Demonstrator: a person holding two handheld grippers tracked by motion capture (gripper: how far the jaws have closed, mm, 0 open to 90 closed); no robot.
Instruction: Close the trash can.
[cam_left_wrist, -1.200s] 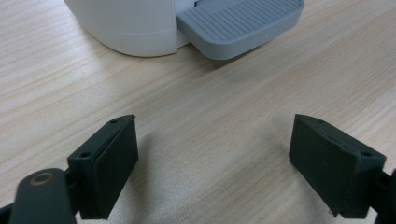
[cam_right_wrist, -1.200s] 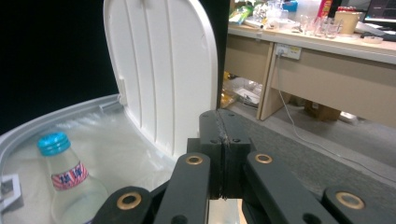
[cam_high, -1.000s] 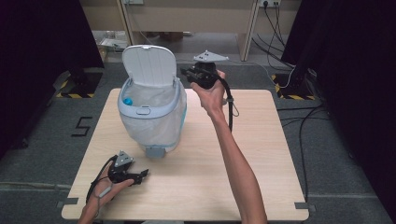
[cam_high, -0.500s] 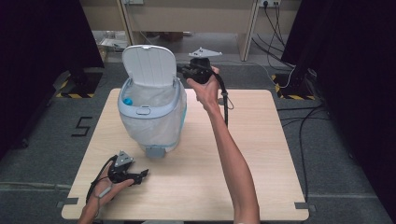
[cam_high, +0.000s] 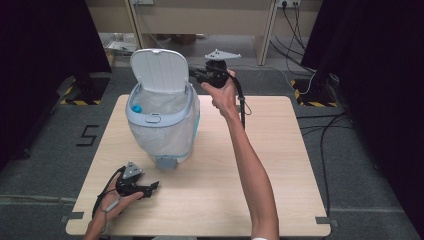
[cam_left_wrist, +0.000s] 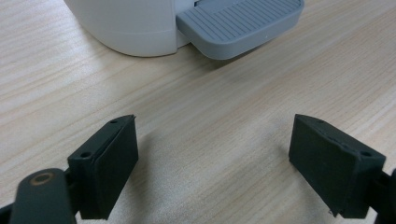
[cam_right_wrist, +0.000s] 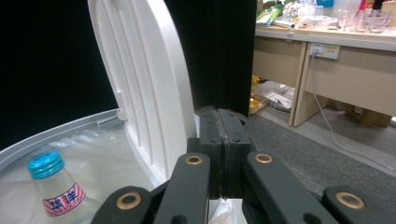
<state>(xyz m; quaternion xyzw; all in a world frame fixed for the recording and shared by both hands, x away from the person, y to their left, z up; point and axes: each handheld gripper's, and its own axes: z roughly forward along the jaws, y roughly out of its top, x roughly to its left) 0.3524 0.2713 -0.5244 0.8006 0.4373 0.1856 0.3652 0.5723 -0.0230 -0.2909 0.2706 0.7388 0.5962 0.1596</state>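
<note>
White lid (cam_right_wrist: 140, 79) stands open beside shut right gripper (cam_right_wrist: 223, 140), perhaps touching.

bin (cam_high: 162, 125) white; pedal (cam_left_wrist: 240, 23) grey, ribbed; bottle cap (cam_right_wrist: 45, 164) blue

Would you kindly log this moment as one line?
right gripper: shut, beside raised lid | left gripper: open, on table | bottle: in bin

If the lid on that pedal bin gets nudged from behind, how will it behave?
The lid stands upright on a rear hinge, so a nudge likely swings it shut. It looks like thin ribbed plastic, probably light. The bin is tall and could rock.
</note>
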